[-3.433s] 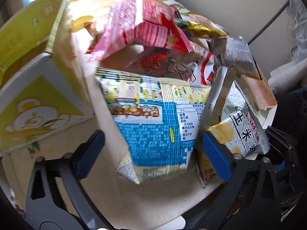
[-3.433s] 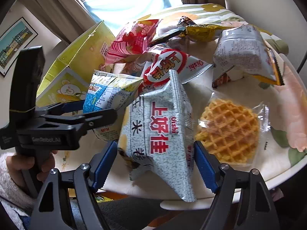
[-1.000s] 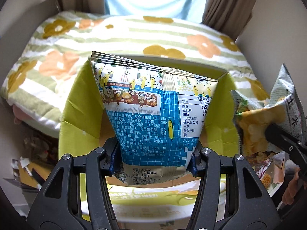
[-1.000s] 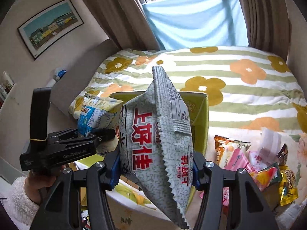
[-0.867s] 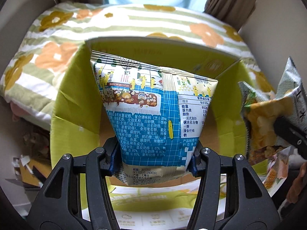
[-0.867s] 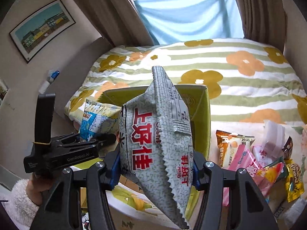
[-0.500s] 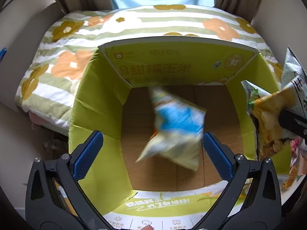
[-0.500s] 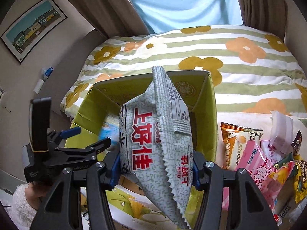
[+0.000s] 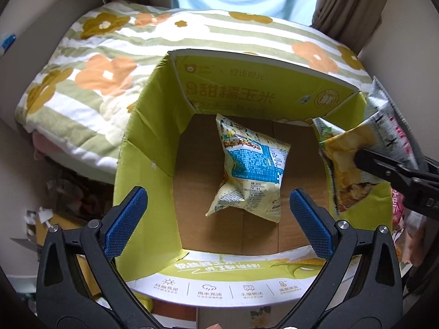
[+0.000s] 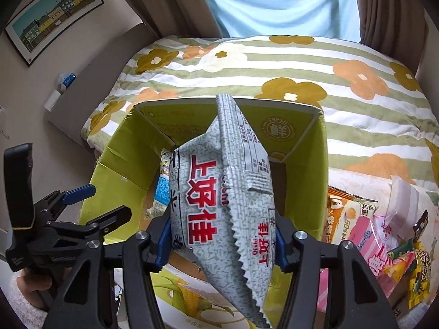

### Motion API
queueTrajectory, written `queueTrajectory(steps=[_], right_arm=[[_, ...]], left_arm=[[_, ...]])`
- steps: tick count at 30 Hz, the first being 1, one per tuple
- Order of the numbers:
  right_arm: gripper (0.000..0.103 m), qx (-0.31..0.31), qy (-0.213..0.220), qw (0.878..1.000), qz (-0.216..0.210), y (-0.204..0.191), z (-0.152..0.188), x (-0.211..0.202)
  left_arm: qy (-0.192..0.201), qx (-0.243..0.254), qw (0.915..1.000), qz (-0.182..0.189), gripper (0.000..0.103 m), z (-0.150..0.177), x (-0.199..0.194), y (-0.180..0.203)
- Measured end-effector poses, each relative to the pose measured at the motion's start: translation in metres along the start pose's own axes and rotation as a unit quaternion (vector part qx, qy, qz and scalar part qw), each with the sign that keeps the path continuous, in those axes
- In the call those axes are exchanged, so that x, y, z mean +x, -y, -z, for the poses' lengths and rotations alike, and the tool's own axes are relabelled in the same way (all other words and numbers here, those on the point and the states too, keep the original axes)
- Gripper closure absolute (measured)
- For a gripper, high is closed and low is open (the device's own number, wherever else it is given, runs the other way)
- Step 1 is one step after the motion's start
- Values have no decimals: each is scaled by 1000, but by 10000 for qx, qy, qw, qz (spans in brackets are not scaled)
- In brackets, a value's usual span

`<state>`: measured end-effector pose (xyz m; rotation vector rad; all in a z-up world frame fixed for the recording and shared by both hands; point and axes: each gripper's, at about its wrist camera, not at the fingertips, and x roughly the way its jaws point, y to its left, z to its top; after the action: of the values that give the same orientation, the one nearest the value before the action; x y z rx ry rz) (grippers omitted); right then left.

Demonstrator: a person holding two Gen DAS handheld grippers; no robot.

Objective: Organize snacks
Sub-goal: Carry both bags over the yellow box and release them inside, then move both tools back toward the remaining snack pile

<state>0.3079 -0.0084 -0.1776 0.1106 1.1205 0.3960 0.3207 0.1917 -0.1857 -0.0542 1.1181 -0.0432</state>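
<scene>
Snacks: the blue-and-yellow packet (image 9: 251,172) already lies flat on the cardboard floor of the green box (image 9: 148,137), directly ahead of and below my left gripper (image 9: 216,213), whose blue pads stand fully spread with nothing between them, one to either side of the packet and well clear of it. My right gripper (image 10: 222,241) carries the grey speckled packet (image 10: 219,192) with red lettering over the open box; its jaws have just been opening, yet both pads remain against the packet's sides, so I judge it held but about to go. To do this step well I would keep that packet centred over the bare floor to the right of the first one, let it fall clear of the near flap and the right-hand wall (image 10: 315,164), and widen the jaws fully so the serrated edge does not snag. The remaining snacks (image 10: 378,235) lie heaped outside the box, to its right
</scene>
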Motion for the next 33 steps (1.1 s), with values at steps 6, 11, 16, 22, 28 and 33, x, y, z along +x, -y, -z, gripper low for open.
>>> queueTrajectory(steps=[6, 11, 16, 22, 28, 33], right_arm=[[0, -129, 213, 9990, 368, -1, 5, 3], [0, -448, 235, 9968, 620, -10, 18, -5], [0, -540, 183, 9965, 606, -15, 21, -16], [0, -664, 335, 9950, 661, -28, 24, -33], [0, -535, 479, 9956, 598, -33, 34, -54], [0, -573, 698, 9928, 793, -37, 48, -81]], left_arm=[[162, -42, 9998, -89, 0, 2, -16, -6], [175, -109, 9998, -63, 0, 9, -21, -11], [185, -150, 9997, 2, 0, 14, -26, -12], [334, -119, 9993, 76, 0, 16, -42, -12], [497, -15, 9985, 210, 0, 19, -61, -4], [584, 148, 9973, 416, 0, 24, -73, 9]])
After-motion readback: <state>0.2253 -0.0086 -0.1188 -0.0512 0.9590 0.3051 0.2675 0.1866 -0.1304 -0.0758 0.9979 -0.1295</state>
